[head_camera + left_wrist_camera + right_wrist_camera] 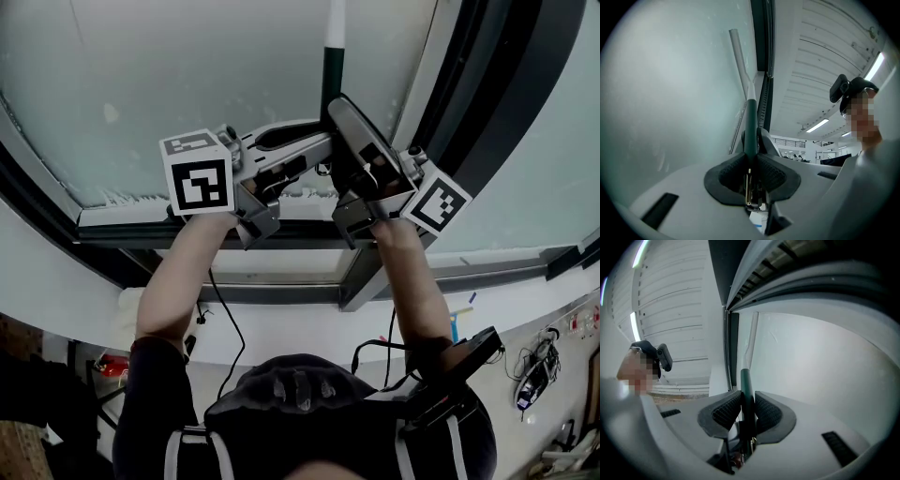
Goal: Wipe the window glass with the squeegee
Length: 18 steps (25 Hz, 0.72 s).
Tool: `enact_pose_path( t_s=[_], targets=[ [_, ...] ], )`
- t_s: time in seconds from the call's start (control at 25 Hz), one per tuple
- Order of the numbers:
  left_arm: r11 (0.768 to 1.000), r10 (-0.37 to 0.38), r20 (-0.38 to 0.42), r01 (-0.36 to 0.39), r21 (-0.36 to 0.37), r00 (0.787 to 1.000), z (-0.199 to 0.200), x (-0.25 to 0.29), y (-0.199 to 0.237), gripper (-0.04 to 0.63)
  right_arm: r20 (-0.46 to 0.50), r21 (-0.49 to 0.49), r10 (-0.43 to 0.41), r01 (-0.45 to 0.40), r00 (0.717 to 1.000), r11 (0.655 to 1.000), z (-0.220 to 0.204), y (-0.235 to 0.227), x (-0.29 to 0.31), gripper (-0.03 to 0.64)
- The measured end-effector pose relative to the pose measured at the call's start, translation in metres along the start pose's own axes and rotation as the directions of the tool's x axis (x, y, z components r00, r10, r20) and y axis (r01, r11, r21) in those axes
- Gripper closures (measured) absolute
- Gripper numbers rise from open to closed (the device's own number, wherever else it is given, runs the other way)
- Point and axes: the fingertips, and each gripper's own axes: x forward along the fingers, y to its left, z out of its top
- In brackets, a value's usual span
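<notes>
My left gripper (751, 154) and right gripper (747, 404) both pinched the squeegee (740, 61) handle | it ran up the glass (670, 93) by its right edge | risk was my grips twisting it — blade lifting, streaks.

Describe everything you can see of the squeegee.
The squeegee shows only its pole: a dark green grip below and a pale, smooth shaft above, rising close along the window glass. The left gripper and right gripper both clamp the green grip. No blade can be made out.
</notes>
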Motion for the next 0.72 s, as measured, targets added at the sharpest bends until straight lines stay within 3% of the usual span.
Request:
enact_pose_path(
  t_s=[0.72],
  targets=[
    [0.992,-0.013,-0.003,0.012,-0.127,1.0,-0.008,0.001,0.009,0.511,-0.011,0.075,-0.045,0.046,0.999,0.996,-0.006,-0.012,-0.004,0.529]
  ],
)
